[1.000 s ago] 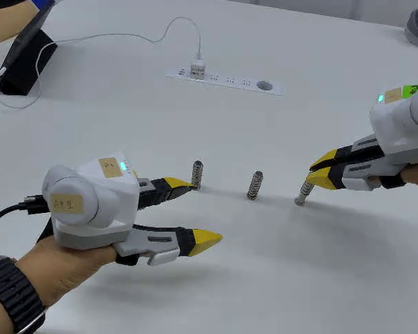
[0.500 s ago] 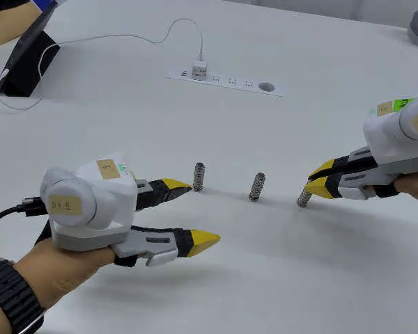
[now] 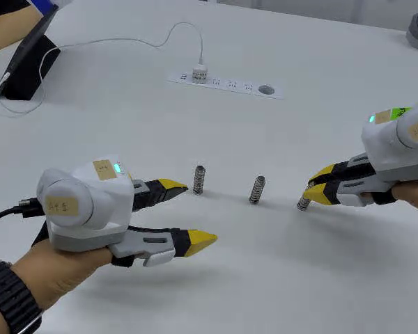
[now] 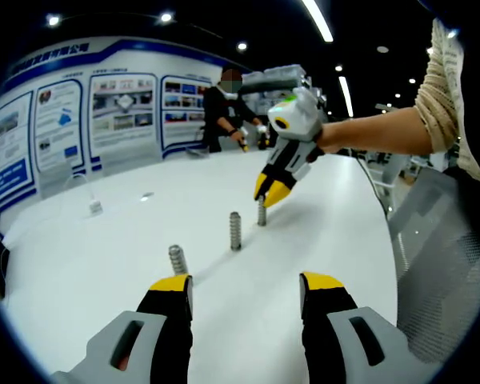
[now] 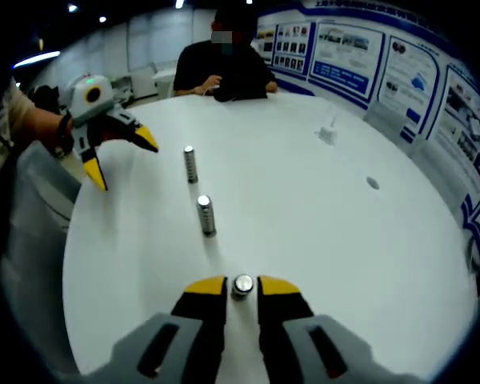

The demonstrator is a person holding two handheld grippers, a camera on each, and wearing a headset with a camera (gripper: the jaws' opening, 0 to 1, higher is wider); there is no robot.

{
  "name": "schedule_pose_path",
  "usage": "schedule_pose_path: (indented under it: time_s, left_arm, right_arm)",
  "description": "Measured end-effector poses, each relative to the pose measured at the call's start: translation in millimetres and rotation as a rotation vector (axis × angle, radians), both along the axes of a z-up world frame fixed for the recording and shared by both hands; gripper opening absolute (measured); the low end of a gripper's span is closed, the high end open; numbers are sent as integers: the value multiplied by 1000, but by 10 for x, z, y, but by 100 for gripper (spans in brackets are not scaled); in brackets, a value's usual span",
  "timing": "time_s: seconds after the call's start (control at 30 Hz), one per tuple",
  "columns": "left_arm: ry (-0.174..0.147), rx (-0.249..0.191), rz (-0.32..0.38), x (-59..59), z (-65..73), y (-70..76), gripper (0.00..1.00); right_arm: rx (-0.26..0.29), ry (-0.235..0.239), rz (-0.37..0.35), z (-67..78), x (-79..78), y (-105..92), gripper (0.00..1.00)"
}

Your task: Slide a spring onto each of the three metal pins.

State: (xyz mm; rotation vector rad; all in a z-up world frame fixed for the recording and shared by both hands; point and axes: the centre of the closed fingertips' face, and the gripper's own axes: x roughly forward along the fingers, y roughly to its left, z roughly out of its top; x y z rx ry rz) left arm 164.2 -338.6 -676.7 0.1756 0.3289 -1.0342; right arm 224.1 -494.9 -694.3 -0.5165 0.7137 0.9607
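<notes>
Three pins carry springs; right gripper, pinching the third pin, has lowered it; left gripper spread; release remains

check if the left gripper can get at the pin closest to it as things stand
Probably yes. The left gripper is open, and the nearest pin stands just beyond its jaw tips with only bare table between them. The right gripper is off at the far pin, out of the way.
</notes>
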Motion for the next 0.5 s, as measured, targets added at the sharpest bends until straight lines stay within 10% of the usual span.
schedule_pose_path:
  time_s: [0.5]
  left_arm:
    - [0, 5, 33, 94, -1, 81, 58]
  right_arm:
    - [68, -42, -58, 149, -151, -164, 29]
